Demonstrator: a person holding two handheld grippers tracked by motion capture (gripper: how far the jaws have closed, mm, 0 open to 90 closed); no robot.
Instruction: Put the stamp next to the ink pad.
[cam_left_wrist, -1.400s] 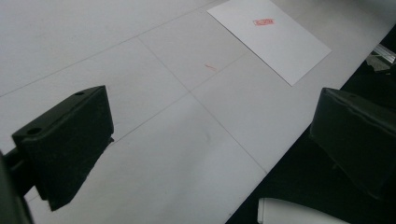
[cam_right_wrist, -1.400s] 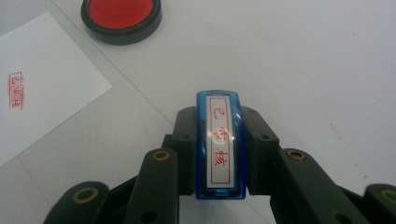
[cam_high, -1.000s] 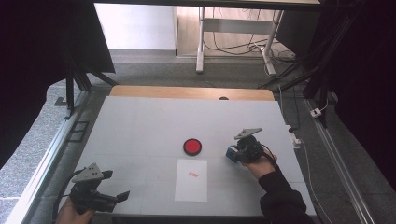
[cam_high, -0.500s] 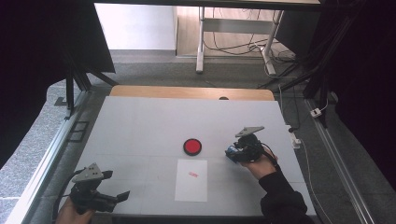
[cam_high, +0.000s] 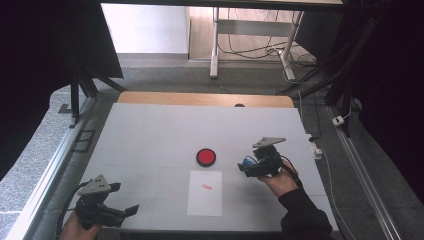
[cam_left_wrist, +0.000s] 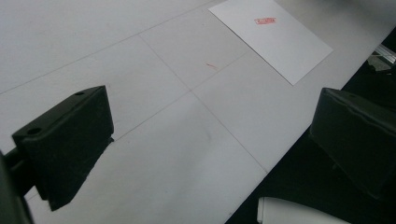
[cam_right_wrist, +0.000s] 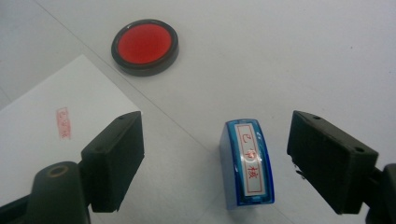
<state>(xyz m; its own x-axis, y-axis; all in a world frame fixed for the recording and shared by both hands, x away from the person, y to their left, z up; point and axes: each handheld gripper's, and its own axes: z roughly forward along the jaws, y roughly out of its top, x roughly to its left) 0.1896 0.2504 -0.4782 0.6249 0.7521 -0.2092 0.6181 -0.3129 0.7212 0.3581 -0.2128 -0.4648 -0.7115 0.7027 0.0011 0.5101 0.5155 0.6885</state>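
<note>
A: What are the right gripper (cam_right_wrist: 215, 158) jaws doing?

B: They have just been opening and now stand wide apart. The blue stamp (cam_right_wrist: 247, 162) sits on the table between them, released, with a gap to each jaw. In the high view the same right gripper (cam_high: 250, 167) sits to the right of the red ink pad (cam_high: 205, 157).

A: And the left gripper (cam_high: 131, 210)?

B: Spread open, holding nothing, down at the near left corner. In its own view the left gripper (cam_left_wrist: 210, 154) looks across bare table toward the sheet, with 1 jaw over the tabletop and the other past the table's near edge.

A: What lies on the surface?

B: The white table (cam_high: 150, 135) carries 3 things: the ink pad near the middle, the white paper sheet (cam_high: 205, 192) just in front of it with 1 small red stamp mark (cam_high: 206, 187), and the stamp to the right of both. The stamp lies off the sheet, near its corner.

A: And the room around it?

B: Grey floor, a desk frame (cam_high: 250, 35) with cables behind, dark curtains (cam_high: 390, 75) at both sides. The far half of the table lies open, with a wooden strip (cam_high: 205, 99) along its far edge.
</note>
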